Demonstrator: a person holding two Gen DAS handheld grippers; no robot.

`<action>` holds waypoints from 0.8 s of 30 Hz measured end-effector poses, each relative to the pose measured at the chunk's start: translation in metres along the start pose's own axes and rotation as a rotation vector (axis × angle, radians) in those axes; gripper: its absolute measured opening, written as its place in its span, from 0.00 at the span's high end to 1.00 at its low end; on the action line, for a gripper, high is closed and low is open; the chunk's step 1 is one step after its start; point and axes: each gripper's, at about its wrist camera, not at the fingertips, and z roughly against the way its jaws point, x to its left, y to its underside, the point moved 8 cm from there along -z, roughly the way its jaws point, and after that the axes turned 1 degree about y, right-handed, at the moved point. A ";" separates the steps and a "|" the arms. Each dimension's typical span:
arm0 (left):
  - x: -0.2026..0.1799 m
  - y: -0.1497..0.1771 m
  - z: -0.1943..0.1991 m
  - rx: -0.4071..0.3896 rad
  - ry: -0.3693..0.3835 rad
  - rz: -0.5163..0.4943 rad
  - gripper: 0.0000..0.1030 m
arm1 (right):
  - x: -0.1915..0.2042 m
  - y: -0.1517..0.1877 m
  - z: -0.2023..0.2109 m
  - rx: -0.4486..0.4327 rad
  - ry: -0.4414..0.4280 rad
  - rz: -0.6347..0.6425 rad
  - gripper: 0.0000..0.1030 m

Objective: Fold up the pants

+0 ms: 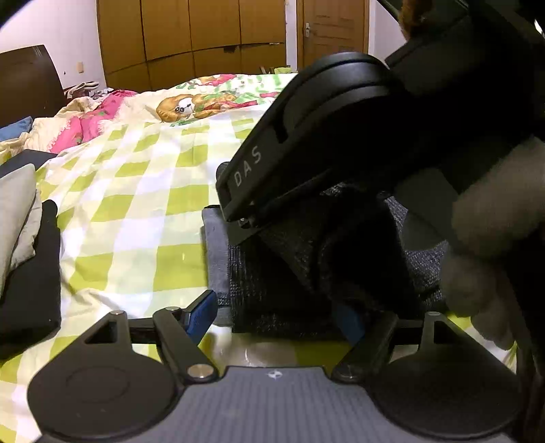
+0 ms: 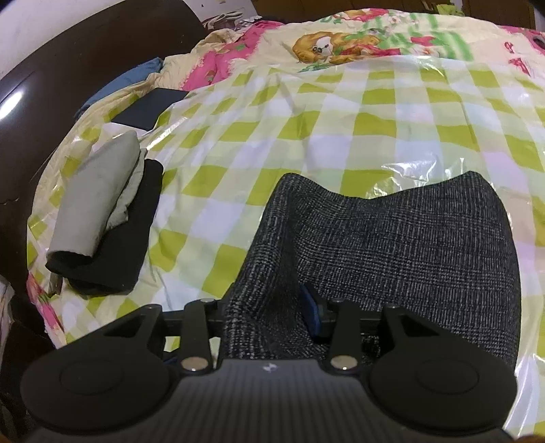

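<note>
Reading "DAS", right tongs [image 1: 238,221] over pants [image 1: 293,272].

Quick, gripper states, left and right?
Left gripper: open, astride the pants edge.
Right gripper: partly open, pants fold between its jaws, apparently not clamped.

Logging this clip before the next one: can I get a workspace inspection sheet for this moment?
Surface: bed under a green-checked cover with clear plastic.
Job's things: dark tweed pants, folded, near edge.
Clutter: folded grey and black clothes, dark flat item, pink bedding.
Grippers: left gripper jaws wide, at the pants' edge; right gripper jaws part open, pants fabric between them, grip unclear.
Cables: nothing seen.
Surroundings: wooden wardrobe, door, dark headboard.
</note>
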 end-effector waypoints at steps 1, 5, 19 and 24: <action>-0.001 0.000 0.000 0.002 -0.004 -0.006 0.16 | 0.000 0.000 0.000 -0.002 0.002 0.002 0.60; -0.005 0.002 0.002 0.011 -0.017 -0.024 0.16 | 0.002 0.002 0.001 -0.004 0.013 0.030 0.60; -0.014 0.006 0.016 0.021 -0.044 -0.073 0.16 | 0.008 0.007 0.005 -0.002 0.023 0.067 0.55; -0.015 0.007 0.020 0.022 -0.051 -0.078 0.16 | 0.011 0.011 0.006 0.000 0.026 0.082 0.54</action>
